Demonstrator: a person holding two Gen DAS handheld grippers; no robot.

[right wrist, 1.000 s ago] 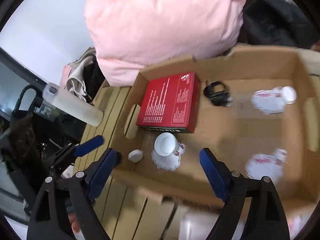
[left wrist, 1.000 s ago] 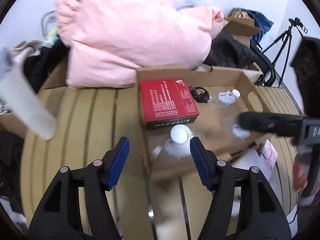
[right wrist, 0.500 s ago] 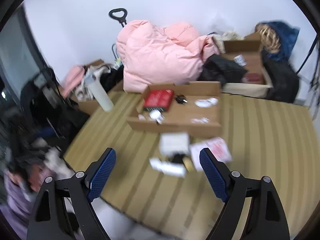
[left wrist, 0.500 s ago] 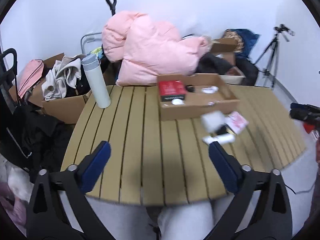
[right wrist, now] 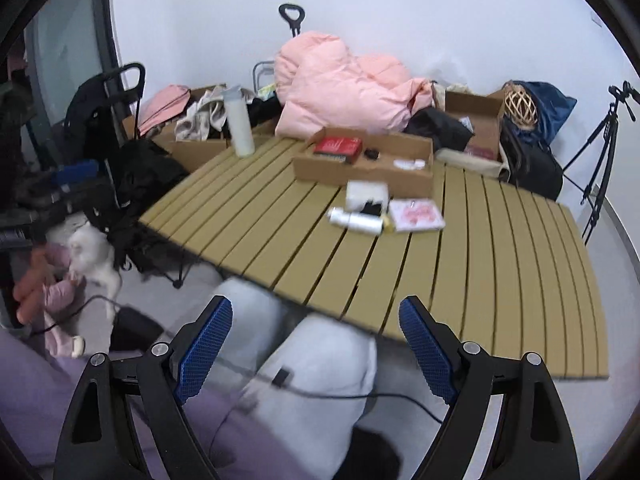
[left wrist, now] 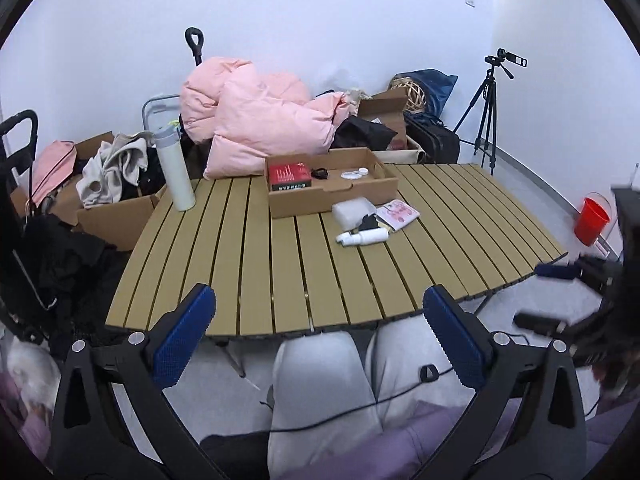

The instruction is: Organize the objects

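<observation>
A shallow cardboard box (left wrist: 370, 188) (right wrist: 400, 180) stands on the slatted table (left wrist: 280, 264) (right wrist: 500, 260), holding a red box (left wrist: 289, 176) (right wrist: 338, 147), a black cable and small white items. In front of it lie a white packet (left wrist: 352, 211) (right wrist: 367, 192), a white bottle (left wrist: 362, 237) (right wrist: 354, 219) on its side, a black item and a pink packet (left wrist: 398, 213) (right wrist: 416, 215). My left gripper (left wrist: 316, 332) and right gripper (right wrist: 316, 340) are both open and empty, held back over the person's lap, short of the table's near edge.
A tall white flask (left wrist: 174, 168) (right wrist: 239, 122) stands at the table's far left corner. A pink duvet (left wrist: 260, 120) and boxes of clothes lie behind. A tripod (left wrist: 486, 108) and red bucket (left wrist: 592, 220) stand at right. The person's knees (left wrist: 348, 380) are below the table edge.
Both grippers have pulled far back from over the cardboard box to beyond the table's near edge. Both stay open and empty.
</observation>
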